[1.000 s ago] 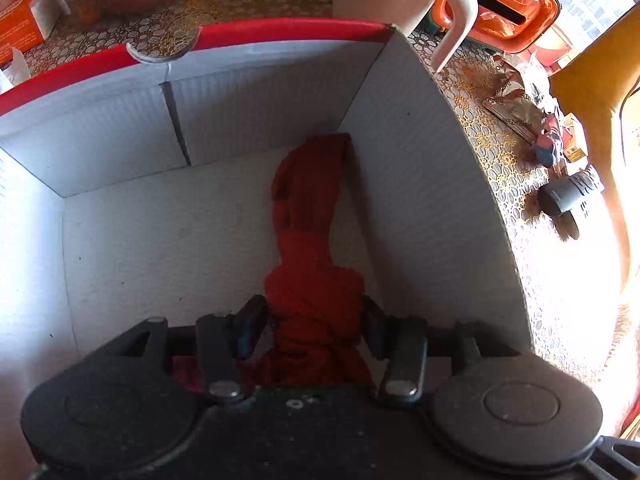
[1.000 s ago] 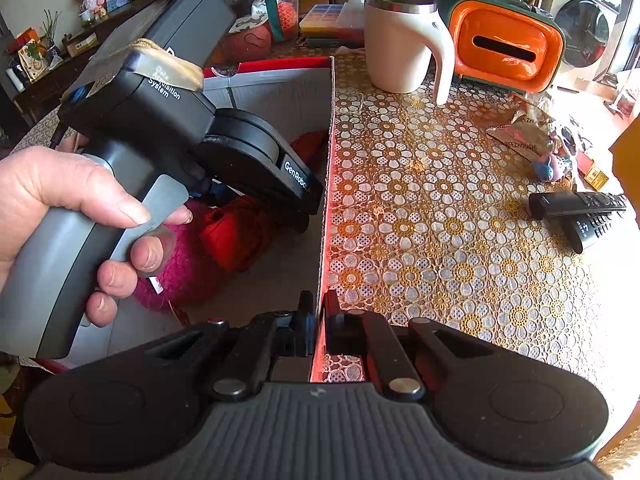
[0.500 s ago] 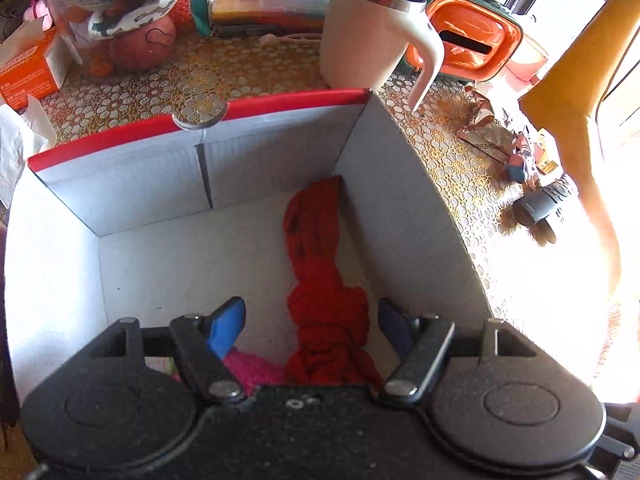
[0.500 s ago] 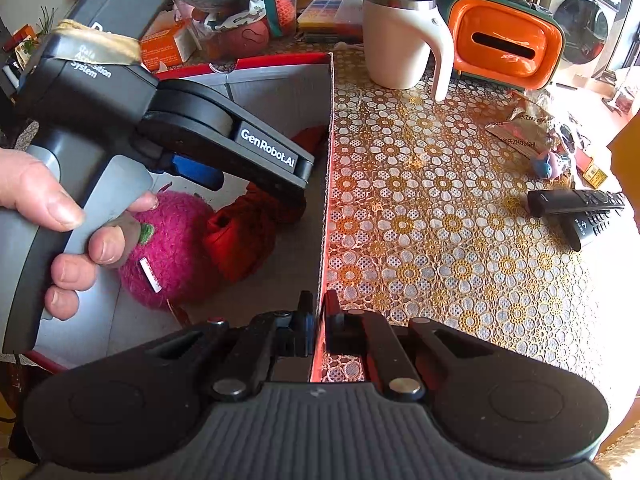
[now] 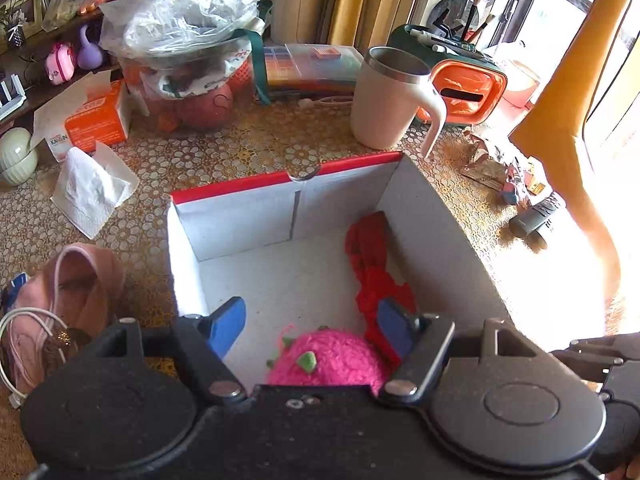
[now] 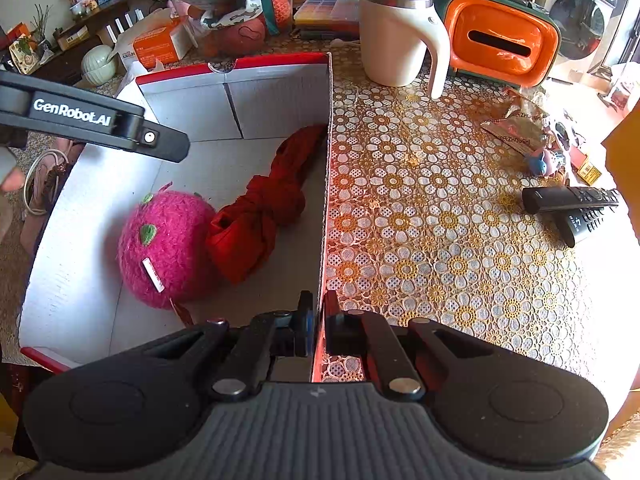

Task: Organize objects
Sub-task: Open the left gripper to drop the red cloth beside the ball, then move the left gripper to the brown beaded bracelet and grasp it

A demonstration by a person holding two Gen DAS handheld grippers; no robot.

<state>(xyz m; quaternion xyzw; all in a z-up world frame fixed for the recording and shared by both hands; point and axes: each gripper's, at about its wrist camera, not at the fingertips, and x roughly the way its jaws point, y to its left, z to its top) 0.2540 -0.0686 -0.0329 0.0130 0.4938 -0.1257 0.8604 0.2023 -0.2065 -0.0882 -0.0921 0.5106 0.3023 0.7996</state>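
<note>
Right wrist view: right gripper (image 6: pixel 316 320) apparently pinches box wall (image 6: pixel 325 208); left gripper (image 5: pixel 310 320) spread, empty.

We see a cream mug (image 6: pixel 394 36) w/ an orange tissue holder (image 6: pixel 500 40) beside it, two remotes (image 6: pixel 572 210) on the lace-covered desk (image 6: pixel 440 220).

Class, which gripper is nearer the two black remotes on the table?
Right. The right gripper clamps the box wall facing the remotes; the left gripper hangs open above the box.

Knotted red cloth (image 6: pixel 256 216) beside fuzzy pink ball (image 6: pixel 168 248), both inside red-rimmed box (image 6: pixel 276 96)
</note>
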